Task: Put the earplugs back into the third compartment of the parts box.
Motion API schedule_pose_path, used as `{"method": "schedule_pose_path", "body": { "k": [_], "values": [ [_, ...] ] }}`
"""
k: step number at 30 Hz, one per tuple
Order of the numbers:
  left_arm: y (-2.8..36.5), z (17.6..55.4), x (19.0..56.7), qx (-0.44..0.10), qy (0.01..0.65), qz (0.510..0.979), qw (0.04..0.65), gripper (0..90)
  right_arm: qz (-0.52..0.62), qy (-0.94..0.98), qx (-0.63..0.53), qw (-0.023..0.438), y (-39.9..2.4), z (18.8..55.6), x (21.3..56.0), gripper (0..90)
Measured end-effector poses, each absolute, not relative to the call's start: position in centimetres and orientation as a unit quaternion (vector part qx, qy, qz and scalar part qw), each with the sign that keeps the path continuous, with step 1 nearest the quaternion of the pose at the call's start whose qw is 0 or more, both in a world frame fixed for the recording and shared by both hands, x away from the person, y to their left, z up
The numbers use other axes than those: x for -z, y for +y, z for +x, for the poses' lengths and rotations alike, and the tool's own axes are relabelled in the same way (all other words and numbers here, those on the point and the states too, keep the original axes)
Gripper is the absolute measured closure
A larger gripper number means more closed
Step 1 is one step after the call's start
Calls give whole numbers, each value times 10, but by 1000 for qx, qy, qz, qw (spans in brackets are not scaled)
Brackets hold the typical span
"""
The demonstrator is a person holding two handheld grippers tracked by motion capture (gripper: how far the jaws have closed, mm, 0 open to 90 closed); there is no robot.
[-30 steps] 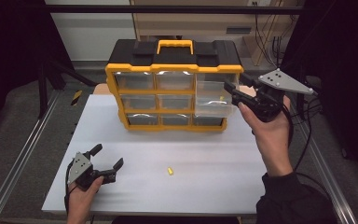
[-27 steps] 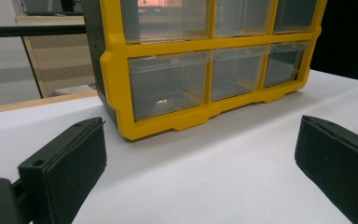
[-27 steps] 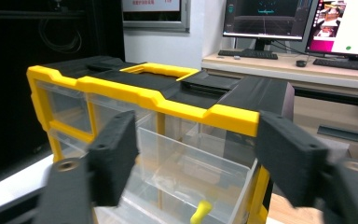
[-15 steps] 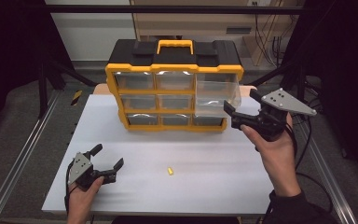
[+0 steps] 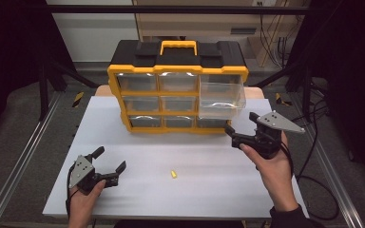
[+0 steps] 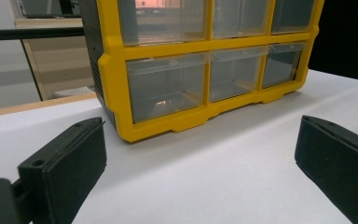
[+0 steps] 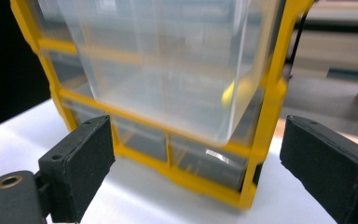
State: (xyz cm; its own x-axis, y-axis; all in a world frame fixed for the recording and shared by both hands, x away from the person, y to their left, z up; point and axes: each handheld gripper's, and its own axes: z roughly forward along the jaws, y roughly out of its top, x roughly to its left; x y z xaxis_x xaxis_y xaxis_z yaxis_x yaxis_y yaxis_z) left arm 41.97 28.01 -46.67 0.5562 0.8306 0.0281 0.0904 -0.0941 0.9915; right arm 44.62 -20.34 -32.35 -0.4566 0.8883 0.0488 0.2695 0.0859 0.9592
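1. On the table's [image 5: 138, 142] left, the left gripper [image 5: 108, 164] rests with its jaws spread and empty.
2. Midway lies the small yellow piece [image 5: 173, 174], untouched.
3. Rightward, the right gripper [image 5: 241, 129] has dropped below the pulled-out clear drawer [image 5: 221, 99] of the organizer [image 5: 178, 71]; its jaws have just opened, empty. The drawer looks ready for loading.

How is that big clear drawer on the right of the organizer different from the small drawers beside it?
The big clear drawer is pulled out of the yellow organizer; the small drawers sit pushed in flush. The big drawer is also clearly wider and taller than each small one. Both kinds are see-through plastic.
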Motion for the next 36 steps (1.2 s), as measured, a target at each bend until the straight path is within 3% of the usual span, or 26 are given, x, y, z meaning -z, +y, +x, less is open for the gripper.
{"method": "schedule_pose_path", "body": {
  "k": [19, 36],
  "values": [
    [280, 420, 467, -319, 343, 666, 580, 14, 440, 723, -483, 224, -172, 452, 387, 87],
    [279, 421, 466, -318, 339, 668, 581, 14, 428, 757, -466, 164, -130, 460, 413, 112]
  ]
}}
